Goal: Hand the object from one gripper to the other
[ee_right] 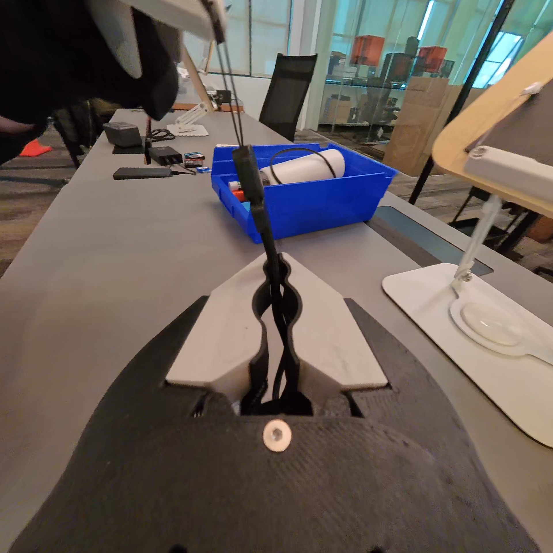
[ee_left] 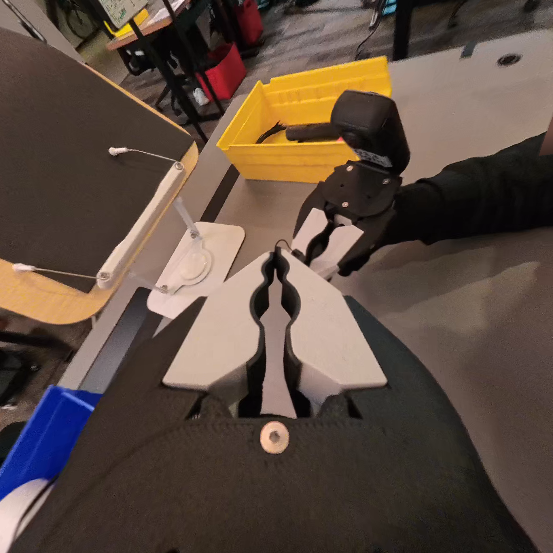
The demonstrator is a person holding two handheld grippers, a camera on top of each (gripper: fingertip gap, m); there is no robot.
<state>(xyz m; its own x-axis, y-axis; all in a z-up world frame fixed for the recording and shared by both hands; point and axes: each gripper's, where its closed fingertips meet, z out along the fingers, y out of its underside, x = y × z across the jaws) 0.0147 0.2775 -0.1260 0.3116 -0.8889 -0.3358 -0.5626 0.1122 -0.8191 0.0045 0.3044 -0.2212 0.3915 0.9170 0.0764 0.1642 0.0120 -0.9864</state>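
Observation:
A black strap (ee_right: 250, 179) with a thin black cord loop (ee_right: 230, 98) hangs between my two grippers above the grey table (ee_right: 119, 239). My right gripper (ee_right: 273, 260) is shut on the strap's lower end, and the strap runs down between its pads. My left gripper (ee_right: 215, 21) is at the top of the right wrist view, shut on the cord's upper end. In the left wrist view my left gripper (ee_left: 275, 256) is shut, with the cord (ee_left: 281, 244) coming out at its tips. The right gripper (ee_left: 309, 261) is close beyond it, shut, held by a black-sleeved arm (ee_left: 478, 194).
A yellow bin (ee_left: 299, 163) with dark items stands behind the right gripper. A blue bin (ee_right: 314, 209) holds a white cylinder. A white stand base (ee_right: 434, 299) and a tan-edged dark board (ee_left: 74, 149) lie to the side. Small devices (ee_right: 143, 173) lie farther along the table. My hands' fingertips stand some 10 centimeters from each other.

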